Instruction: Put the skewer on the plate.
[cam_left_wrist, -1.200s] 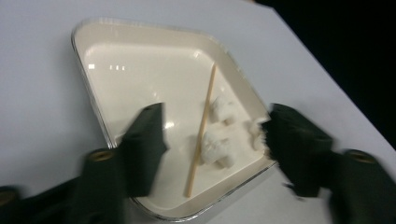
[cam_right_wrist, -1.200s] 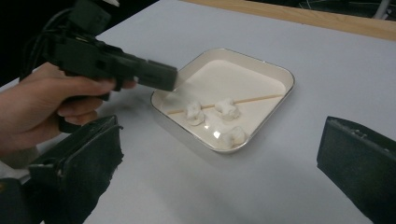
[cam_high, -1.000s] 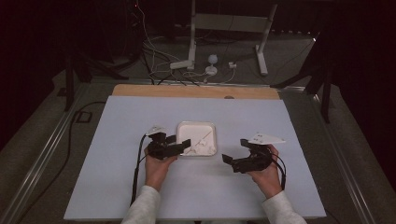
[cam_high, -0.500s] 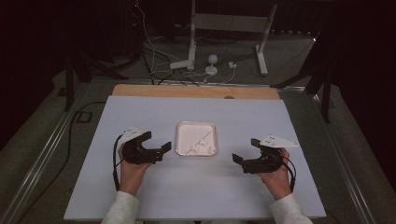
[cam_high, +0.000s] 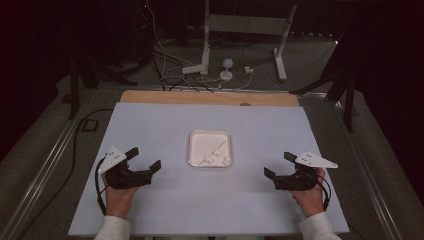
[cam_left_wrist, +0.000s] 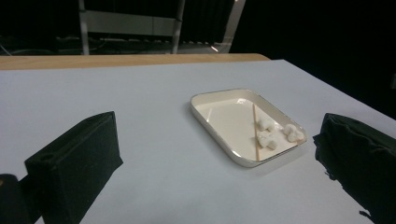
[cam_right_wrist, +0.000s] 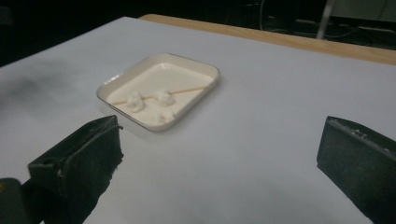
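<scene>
Your white tray (cam_high: 210, 137) holds three white lumps (cam_left_wrist: 266, 124) and a thin wooden skewer (cam_left_wrist: 255, 122). No legible writing. Fingers of your left gripper (cam_high: 144, 160) and right gripper (cam_high: 279, 165) are wide apart, holding nothing.

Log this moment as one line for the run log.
left gripper: open, left of tray | right gripper: open, right of tray | tray: mid-table, holds stick and three white lumps | nothing held

A pale blue-white table (cam_high: 210, 200) with a bare wooden strip (cam_high: 210, 98) along its far edge stands in a dim room. Beyond it, a grey floor (cam_high: 310, 70) carries loose cables (cam_high: 170, 65) and a white metal stand (cam_high: 245, 30) (its legs splay outward). The background is near black.
</scene>
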